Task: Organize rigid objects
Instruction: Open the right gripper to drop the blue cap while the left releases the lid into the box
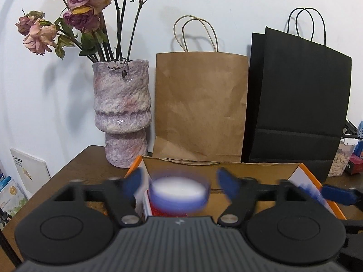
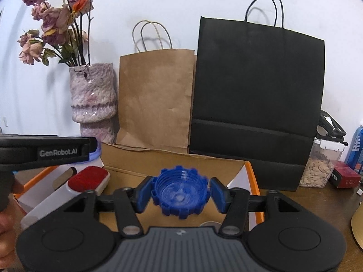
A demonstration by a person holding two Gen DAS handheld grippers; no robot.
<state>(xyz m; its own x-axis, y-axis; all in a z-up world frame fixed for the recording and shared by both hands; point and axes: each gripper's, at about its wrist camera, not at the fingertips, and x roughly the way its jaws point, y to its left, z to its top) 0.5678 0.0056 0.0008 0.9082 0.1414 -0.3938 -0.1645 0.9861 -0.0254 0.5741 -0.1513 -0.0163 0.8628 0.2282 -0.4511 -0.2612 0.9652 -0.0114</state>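
Sitting between the right gripper's spread pads, a blue toothed cap hangs over the open cardboard box, apparently untouched. A blurred round lidded tub lies likewise between the left gripper's wide jaws. Dropped loose, either could bounce off the red-topped brush and land askew.

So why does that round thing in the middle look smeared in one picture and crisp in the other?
Left wrist view: the round white lid with a lilac rim is motion-blurred, as are the blue fingertips beside it, while the mottled pink ceramic vase stays sharp. Right wrist view: the blue ridged plastic cap is crisp. Both views bend straight edges, being fisheye.
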